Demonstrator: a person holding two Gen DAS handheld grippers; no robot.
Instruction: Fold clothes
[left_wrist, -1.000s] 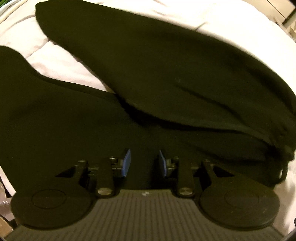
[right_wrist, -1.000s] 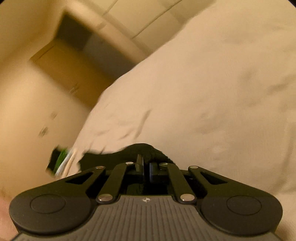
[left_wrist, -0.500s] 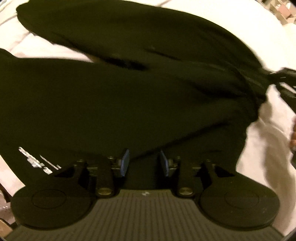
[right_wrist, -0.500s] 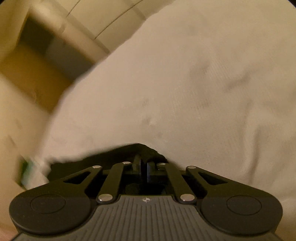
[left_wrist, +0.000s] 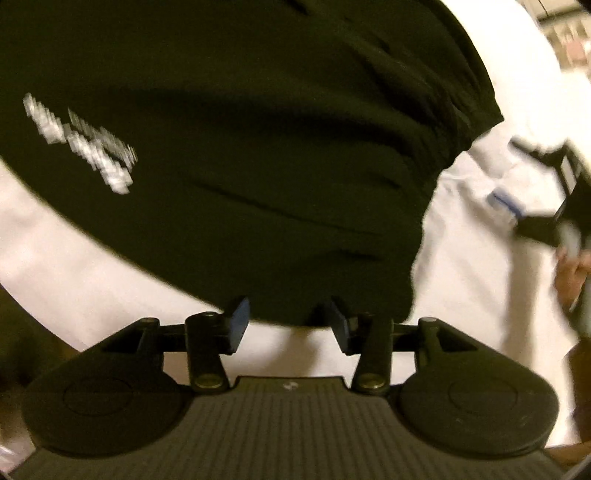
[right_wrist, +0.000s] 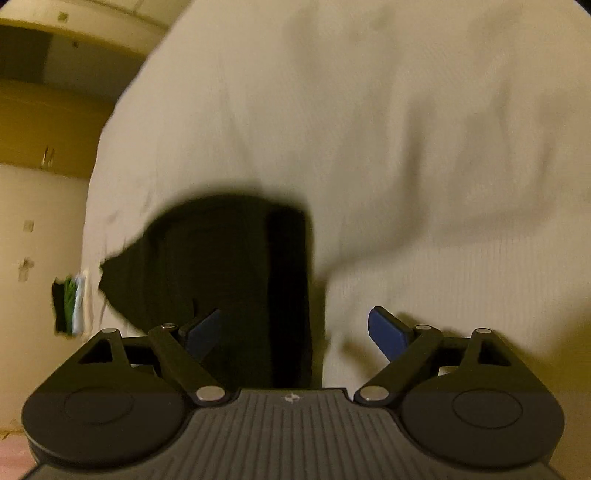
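Garment (right_wrist: 221, 266) lies loose between just-opened right jaws.

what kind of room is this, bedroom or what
Likely a bedroom: the black garment lies on a soft white quilt like a bed's, with a plain wall beside it.

Each tool, the left tool (left_wrist: 286, 325) and the right tool (right_wrist: 295, 332), is matte black with a ribbed grey housing bearing a small white mark, round black discs on both sides of that housing, silver-screwed linkage arms, and blue-padded fingertips (right_wrist: 386, 332).
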